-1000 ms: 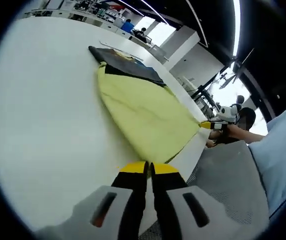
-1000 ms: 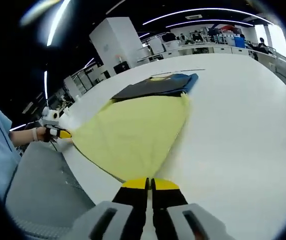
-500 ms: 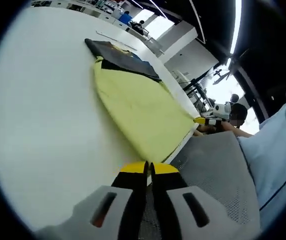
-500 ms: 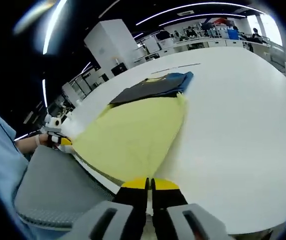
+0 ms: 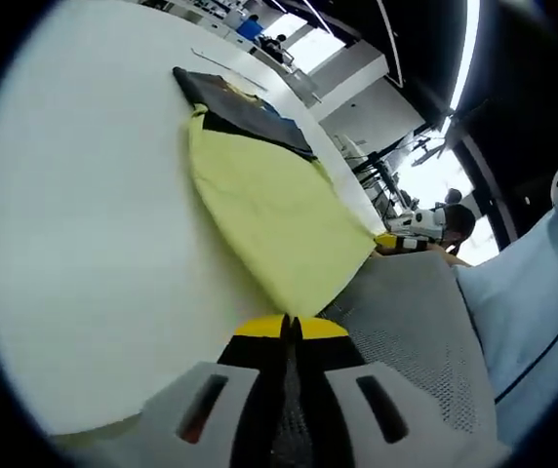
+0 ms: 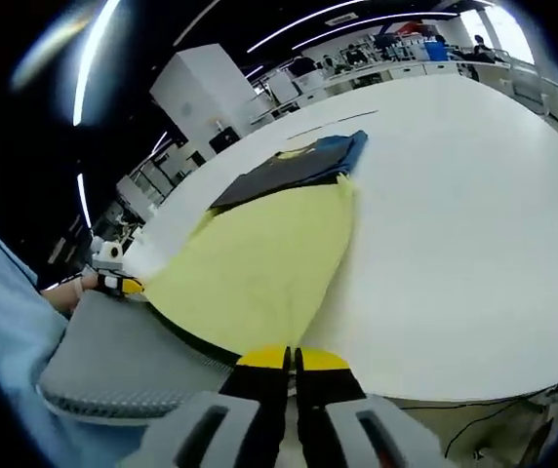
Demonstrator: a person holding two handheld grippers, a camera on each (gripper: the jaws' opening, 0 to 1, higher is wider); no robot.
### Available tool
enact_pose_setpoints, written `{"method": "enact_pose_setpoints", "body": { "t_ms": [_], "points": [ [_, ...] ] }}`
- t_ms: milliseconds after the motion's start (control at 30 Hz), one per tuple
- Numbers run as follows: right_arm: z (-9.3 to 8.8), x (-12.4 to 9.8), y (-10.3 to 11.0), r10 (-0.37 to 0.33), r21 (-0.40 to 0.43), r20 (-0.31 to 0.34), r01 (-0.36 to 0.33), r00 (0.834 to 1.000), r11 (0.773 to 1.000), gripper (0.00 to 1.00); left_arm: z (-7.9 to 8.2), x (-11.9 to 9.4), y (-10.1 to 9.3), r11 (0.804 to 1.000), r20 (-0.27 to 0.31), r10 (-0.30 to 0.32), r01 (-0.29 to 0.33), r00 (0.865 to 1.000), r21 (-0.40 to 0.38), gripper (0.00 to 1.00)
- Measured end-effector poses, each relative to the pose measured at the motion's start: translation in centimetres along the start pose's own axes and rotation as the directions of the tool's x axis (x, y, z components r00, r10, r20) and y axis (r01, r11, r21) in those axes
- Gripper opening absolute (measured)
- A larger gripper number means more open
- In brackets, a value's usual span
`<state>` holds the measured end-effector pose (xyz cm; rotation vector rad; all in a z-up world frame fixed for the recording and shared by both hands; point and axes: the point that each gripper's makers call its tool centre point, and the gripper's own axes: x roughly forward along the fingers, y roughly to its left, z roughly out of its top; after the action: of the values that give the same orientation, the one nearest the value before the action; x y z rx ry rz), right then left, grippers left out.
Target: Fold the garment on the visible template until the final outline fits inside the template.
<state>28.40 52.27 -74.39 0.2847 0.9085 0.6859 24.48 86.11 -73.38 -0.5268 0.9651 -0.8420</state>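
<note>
White table [image 5: 84,224], yellow garment [image 6: 259,263] covering template, jaws closed on hem

I see a matt yellow cloth garment [image 5: 274,219] lying on a smooth, slightly glossy white table [image 5: 84,224], beside grey mesh fabric [image 5: 406,331].

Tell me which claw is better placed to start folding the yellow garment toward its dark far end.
No clear winner, left or right. The left claw and right claw are each shut on a near corner of the yellow fabric garment at the white table edge, so both should probably lift together.
</note>
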Motion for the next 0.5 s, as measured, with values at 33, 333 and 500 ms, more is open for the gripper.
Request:
{"method": "enact_pose_setpoints", "body": {
  "t_ms": [33,333,500],
  "points": [
    [0.1,0.0,0.1,0.000,0.016,-0.003,0.000,1.000,1.000,0.00,0.1,0.0,0.0,1.000,0.002,0.000,0.000,1.000,0.001,0.00],
    [3.5,-0.9,1.5,0.055,0.082,0.041,-0.058,0.998,0.995,0.00,4.3,-1.0,-2.3,0.997,0.104,-0.063,0.058,0.993,0.045,0.00],
    [6.6,-0.9,1.9,0.077,0.108,0.098,-0.087,0.992,0.990,0.00,7.6,-1.2,-2.5,0.995,0.179,-0.082,0.072,0.980,0.063,0.00]
  ]
}}
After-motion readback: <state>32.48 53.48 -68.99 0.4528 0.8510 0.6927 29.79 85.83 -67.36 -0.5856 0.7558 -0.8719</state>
